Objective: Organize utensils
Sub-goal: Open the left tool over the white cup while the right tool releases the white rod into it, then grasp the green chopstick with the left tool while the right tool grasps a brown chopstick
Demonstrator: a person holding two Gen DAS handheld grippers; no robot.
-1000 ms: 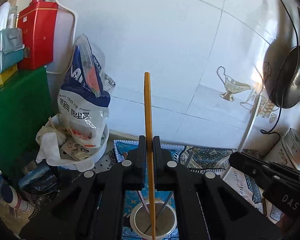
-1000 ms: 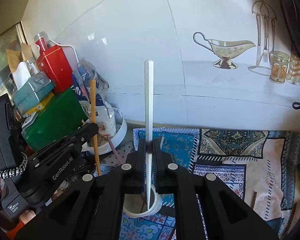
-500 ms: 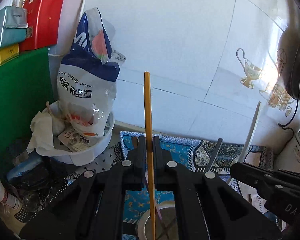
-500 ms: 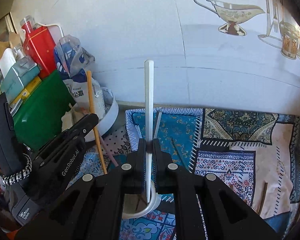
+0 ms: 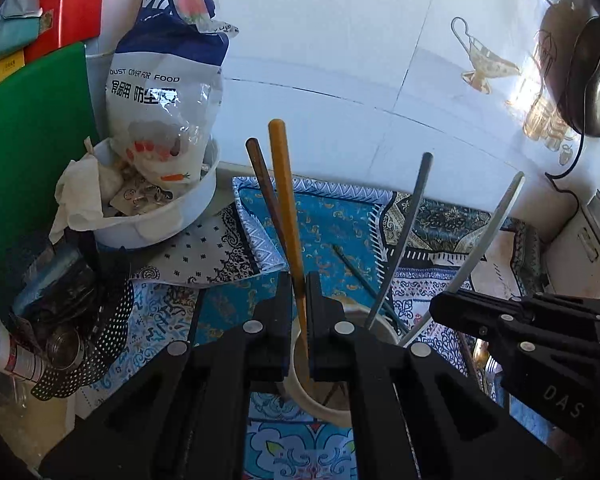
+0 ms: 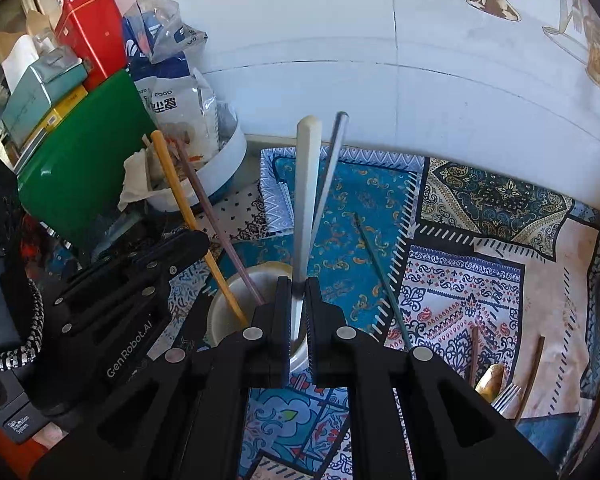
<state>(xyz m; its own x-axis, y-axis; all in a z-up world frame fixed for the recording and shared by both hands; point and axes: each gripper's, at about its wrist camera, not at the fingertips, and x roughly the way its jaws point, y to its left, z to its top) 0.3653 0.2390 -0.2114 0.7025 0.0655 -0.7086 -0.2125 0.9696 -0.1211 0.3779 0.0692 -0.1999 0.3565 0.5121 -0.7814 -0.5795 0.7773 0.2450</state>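
My left gripper (image 5: 299,288) is shut on an orange chopstick (image 5: 285,196) that stands upright with its lower end inside a white cup (image 5: 332,404). My right gripper (image 6: 299,292) is shut on a white chopstick (image 6: 306,196), also dipping into the same cup (image 6: 236,300). A brown chopstick (image 5: 262,184) and a grey one (image 5: 408,224) lean in the cup too. In the left wrist view the right gripper (image 5: 440,308) and its white stick (image 5: 488,232) show at the right. The left gripper (image 6: 196,244) shows at the left of the right wrist view.
A patterned cloth (image 6: 480,280) covers the counter under a white tiled wall. A white bowl (image 5: 160,216) with a food-cover bag stands at the left beside a green board (image 5: 24,140). A loose dark chopstick (image 6: 380,276), a fork (image 6: 504,396) and sticks lie at the right.
Both grippers have sunk toward the cup with their chopsticks and tipped further down. The sticks' lower ends now sit in the cup, and the cloth fills more of both views.
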